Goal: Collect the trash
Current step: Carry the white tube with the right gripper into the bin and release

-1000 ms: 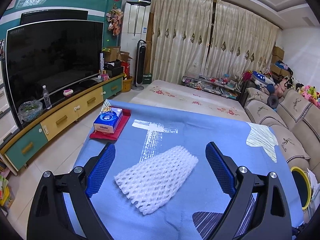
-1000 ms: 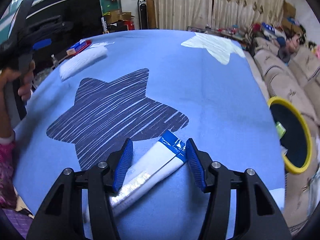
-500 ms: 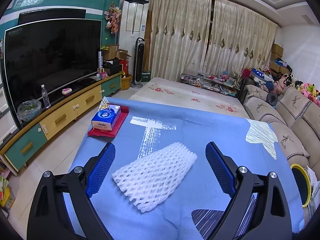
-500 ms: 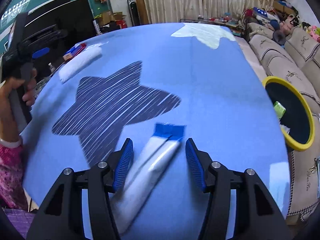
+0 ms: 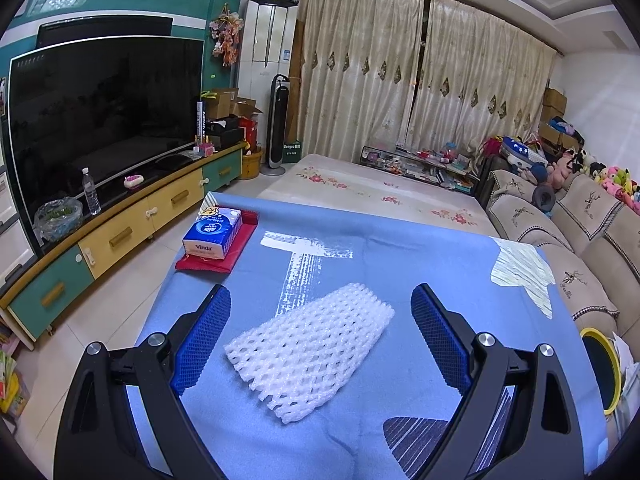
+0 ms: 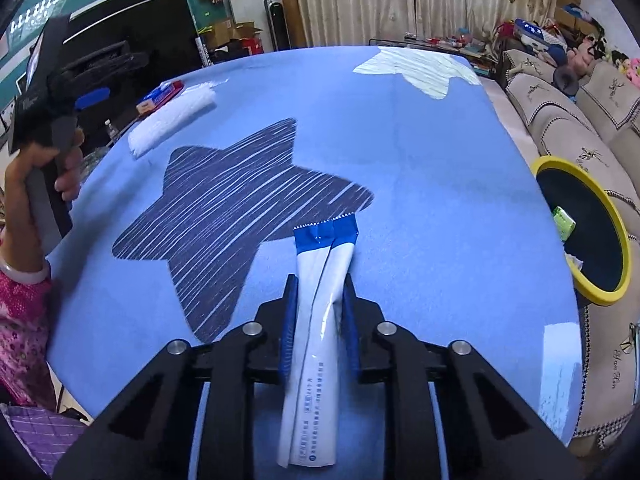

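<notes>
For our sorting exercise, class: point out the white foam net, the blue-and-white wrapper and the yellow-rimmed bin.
white foam net (image 5: 310,350), left wrist view, middle of its mesh.
blue-and-white wrapper (image 6: 326,268), right wrist view, white body ahead of the tongs.
yellow-rimmed bin (image 6: 558,164), right wrist view, top of its yellow rim.

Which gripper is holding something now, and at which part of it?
The right gripper is shut on the white wrapper, around its middle. The left gripper is open around the foam net.

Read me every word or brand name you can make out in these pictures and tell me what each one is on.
"Vinda": on the blue tissue pack lying on the red folder.
Print on the white and blue wrapper in the right gripper: too small to read.
Sticker on the white air conditioner: too small to read.
</notes>
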`<act>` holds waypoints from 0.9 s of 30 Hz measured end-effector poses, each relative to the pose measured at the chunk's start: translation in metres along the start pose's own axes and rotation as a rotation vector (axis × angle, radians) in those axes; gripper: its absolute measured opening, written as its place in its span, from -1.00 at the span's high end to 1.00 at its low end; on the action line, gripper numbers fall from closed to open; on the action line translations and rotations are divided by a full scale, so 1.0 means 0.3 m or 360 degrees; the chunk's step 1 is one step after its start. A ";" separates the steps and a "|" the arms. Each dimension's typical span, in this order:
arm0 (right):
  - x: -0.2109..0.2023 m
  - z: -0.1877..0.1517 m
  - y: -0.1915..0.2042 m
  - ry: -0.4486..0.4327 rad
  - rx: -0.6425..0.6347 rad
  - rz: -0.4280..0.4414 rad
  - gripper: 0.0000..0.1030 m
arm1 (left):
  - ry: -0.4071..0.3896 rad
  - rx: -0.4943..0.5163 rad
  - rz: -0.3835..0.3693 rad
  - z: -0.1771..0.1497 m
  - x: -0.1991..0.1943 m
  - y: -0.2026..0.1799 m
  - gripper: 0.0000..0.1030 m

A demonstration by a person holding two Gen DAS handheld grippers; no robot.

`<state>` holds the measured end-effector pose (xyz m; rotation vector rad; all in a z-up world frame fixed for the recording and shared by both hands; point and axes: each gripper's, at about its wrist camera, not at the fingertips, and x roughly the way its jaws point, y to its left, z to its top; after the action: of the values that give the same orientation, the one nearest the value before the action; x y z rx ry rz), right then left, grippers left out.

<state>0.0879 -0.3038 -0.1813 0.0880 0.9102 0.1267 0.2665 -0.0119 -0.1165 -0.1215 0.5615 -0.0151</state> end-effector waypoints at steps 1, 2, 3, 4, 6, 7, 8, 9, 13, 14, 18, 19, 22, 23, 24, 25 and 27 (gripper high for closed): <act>-0.006 0.009 -0.018 -0.0015 0.0022 0.0003 0.63 | 0.0002 0.0001 0.0000 -0.001 0.002 0.000 -0.76; -0.016 0.017 -0.037 -0.0035 0.0038 -0.0002 0.63 | 0.0003 0.0002 0.0002 -0.002 0.002 -0.001 -0.76; -0.022 0.025 -0.047 -0.0049 0.0047 -0.0010 0.63 | 0.0002 0.0003 0.0003 -0.003 0.002 -0.002 -0.76; -0.034 0.038 -0.074 -0.0077 0.0072 -0.0024 0.63 | 0.0003 0.0003 0.0001 -0.002 0.002 0.000 -0.76; -0.062 0.073 -0.158 -0.0144 0.0156 -0.0069 0.63 | 0.0007 0.0006 0.0001 -0.003 0.002 -0.002 -0.76; -0.071 0.087 -0.192 -0.0169 0.0188 -0.0096 0.63 | 0.0009 0.0010 0.0003 -0.004 0.003 -0.004 -0.76; -0.083 0.107 -0.244 -0.0204 0.0232 -0.0143 0.63 | 0.0014 0.0014 0.0006 -0.006 0.006 -0.006 -0.76; -0.094 0.127 -0.304 -0.0237 0.0282 -0.0199 0.63 | 0.0020 0.0017 0.0006 -0.007 0.010 -0.007 -0.76; -0.098 0.196 -0.553 -0.0296 0.0467 -0.0439 0.62 | 0.0038 0.0039 0.0013 -0.010 0.024 -0.016 -0.76; -0.088 0.207 -0.608 -0.0293 0.0502 -0.0505 0.62 | 0.0042 0.0042 0.0014 -0.011 0.027 -0.017 -0.75; -0.025 0.237 -0.769 -0.0244 0.0577 -0.0680 0.55 | 0.0073 0.0054 0.0020 -0.019 0.048 -0.019 -0.76; 0.000 0.243 -0.806 -0.0217 0.0592 -0.0720 0.51 | 0.0082 0.0055 0.0020 -0.019 0.054 -0.019 -0.76; 0.041 0.239 -0.868 -0.0181 0.0654 -0.0770 0.20 | 0.0111 0.0056 0.0015 -0.027 0.070 -0.020 -0.75; 0.039 0.236 -0.867 -0.0185 0.0664 -0.0773 0.20 | 0.0117 0.0061 0.0020 -0.029 0.073 -0.022 -0.75; 0.034 0.231 -0.860 -0.0196 0.0671 -0.0754 0.20 | 0.0121 0.0064 0.0022 -0.030 0.075 -0.023 -0.75; 0.036 0.230 -0.846 -0.0206 0.0670 -0.0735 0.19 | 0.0128 0.0068 0.0022 -0.031 0.080 -0.024 -0.75; 0.029 0.230 -0.811 -0.0231 0.0639 -0.0713 0.13 | 0.0154 0.0082 0.0018 -0.032 0.093 -0.029 -0.76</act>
<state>0.1654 -0.5447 -0.1776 0.2596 0.7808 -0.4754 0.2852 -0.0229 -0.1385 -0.0674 0.6582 -0.0246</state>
